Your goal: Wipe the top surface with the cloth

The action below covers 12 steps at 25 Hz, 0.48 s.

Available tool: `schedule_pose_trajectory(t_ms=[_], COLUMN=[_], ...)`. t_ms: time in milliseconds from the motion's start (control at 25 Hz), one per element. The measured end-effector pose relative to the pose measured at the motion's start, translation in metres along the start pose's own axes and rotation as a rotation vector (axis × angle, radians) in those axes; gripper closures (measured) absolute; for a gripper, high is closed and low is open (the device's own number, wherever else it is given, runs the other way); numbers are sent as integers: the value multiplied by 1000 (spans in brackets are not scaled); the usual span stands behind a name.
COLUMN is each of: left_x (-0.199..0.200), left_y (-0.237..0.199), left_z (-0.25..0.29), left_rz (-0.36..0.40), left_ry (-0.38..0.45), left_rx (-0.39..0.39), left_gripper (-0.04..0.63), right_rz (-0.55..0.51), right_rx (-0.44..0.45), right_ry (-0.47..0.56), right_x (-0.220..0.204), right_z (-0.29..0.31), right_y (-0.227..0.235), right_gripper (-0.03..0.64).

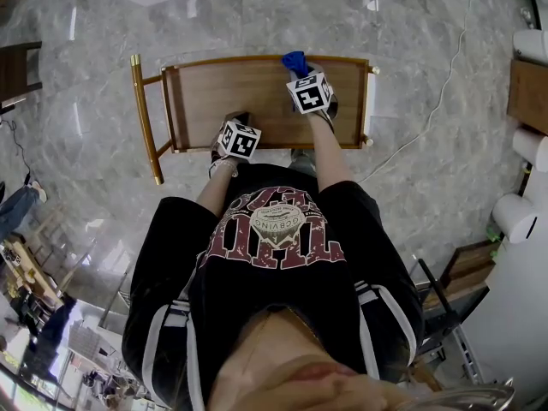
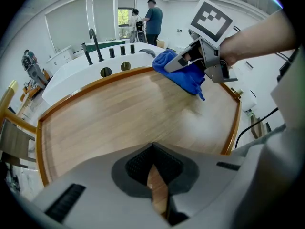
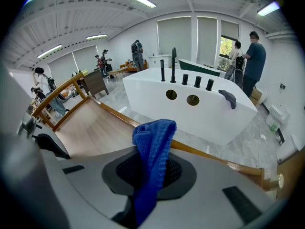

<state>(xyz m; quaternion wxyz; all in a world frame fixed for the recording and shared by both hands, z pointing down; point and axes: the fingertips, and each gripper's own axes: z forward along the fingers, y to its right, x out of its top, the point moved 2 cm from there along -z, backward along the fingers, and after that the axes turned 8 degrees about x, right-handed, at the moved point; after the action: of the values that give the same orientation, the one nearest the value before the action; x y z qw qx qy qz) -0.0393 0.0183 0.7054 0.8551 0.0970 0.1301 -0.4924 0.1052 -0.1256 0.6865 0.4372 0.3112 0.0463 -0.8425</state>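
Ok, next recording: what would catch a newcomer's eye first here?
The bright blue cloth pinched in the right gripper, at the far edge of the brass-railed wooden tabletop. The left gripper sits shut and empty at the near edge. Beyond it stands a white bathtub.

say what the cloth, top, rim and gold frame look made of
Cloth: soft blue knit fabric; looped weave shows where the right claw pinches it. Top: pale wood or wood-look laminate, matte; straight grain. Rim: darker wood, seemingly varnished; slight sheen. Frame: probably metal, gold finish; shiny tube.
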Motion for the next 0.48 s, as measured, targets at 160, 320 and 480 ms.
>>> schedule_pose_trajectory(t_ms=[160,320,480], left_x=[0,1,0], left_y=[1,1,1], left_z=[1,1,3], left_rz=[-2,-8,-16], left_ry=[-1,-5,-6], left_rx=[7,15,28], left_gripper=[549,549,549], right_rz=[12,24,41], right_rx=[-10,-23,-38], right_ry=[-3,-4,-6], right_x=[-7,-12,-21], right_z=[-6,-11,-16], right_y=[10,20,32], right_gripper=[561,561,561])
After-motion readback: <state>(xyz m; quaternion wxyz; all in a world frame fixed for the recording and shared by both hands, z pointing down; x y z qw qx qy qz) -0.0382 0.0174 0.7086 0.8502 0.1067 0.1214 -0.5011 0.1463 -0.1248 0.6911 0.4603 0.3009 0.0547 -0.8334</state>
